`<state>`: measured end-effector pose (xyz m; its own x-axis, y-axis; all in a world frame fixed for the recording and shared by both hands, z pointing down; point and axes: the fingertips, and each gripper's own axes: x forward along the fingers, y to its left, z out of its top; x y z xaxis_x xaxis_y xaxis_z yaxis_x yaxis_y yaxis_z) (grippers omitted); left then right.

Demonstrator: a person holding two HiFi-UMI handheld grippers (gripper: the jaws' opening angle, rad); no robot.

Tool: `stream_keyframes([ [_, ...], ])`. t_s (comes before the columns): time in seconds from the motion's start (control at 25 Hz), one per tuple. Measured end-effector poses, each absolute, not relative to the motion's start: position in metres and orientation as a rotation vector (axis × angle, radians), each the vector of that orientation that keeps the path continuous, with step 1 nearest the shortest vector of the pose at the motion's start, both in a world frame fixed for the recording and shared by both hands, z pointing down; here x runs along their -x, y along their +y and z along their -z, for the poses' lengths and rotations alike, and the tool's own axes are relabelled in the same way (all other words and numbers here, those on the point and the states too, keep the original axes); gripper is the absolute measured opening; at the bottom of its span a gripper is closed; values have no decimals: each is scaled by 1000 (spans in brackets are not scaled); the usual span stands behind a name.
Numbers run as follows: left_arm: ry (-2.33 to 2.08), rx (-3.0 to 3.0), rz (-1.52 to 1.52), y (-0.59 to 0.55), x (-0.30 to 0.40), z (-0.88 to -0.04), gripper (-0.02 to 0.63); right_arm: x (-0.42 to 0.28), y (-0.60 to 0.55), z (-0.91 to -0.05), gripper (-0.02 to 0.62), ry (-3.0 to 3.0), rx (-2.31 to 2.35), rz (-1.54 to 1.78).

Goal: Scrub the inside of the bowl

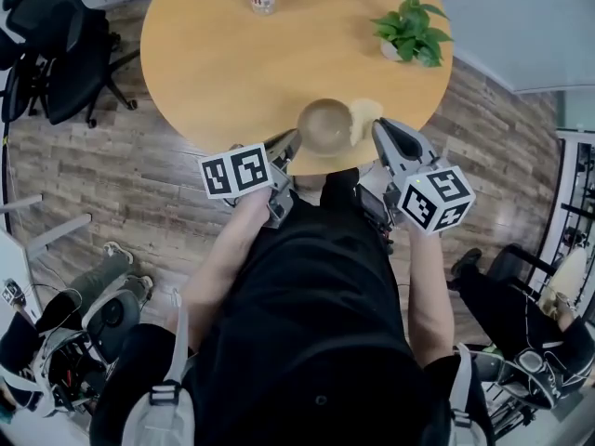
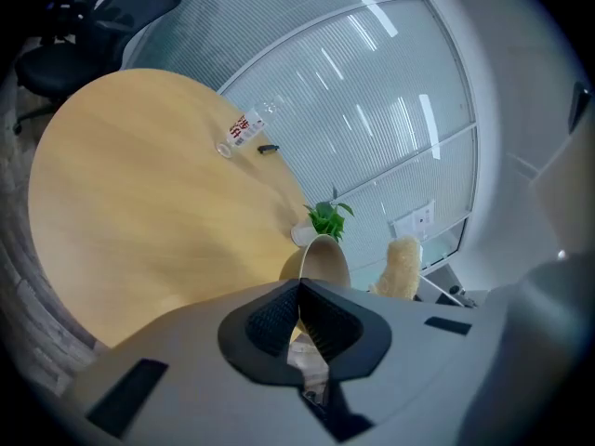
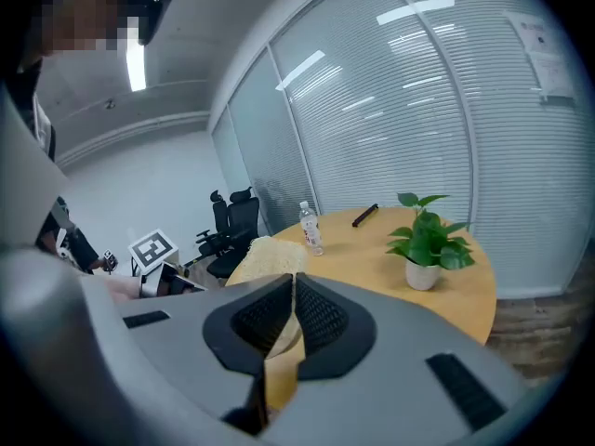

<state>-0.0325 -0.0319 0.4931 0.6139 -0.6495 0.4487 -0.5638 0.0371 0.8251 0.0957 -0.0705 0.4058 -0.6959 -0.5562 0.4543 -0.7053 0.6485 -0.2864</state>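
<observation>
Your light is bright and flat all over, coming from ceiling strips: one ceiling light (image 3: 137, 63) burns out white in the right gripper view, and more streak as glare across the glass wall (image 2: 390, 110) in the left gripper view. Shadows are soft, just a faint smudge on the table (image 1: 232, 72) beside the plant (image 1: 412, 31), and the bowl (image 1: 324, 124) looks dull inside. Both gripper views are heavy fisheye (black corners, table edge bent like a bow), and anything close to the lens is mush: the left gripper (image 2: 299, 288), the right gripper (image 3: 292, 282), the scrubber (image 3: 279, 360) in it. Head view is sharp mid-frame, with the floor (image 1: 139, 184) curving at the sides.
</observation>
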Motion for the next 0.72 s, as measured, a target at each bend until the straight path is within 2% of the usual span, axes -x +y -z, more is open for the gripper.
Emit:
stream_keyframes([
  [0.28, -1047, -1543, 42, -38, 36, -533, 15, -125, -59, -407, 26, -2562, -1095, -855],
  [0.72, -1067, -1370, 21, -35, 44, -591, 25, -151, -47, -426, 25, -2469, -1143, -936],
])
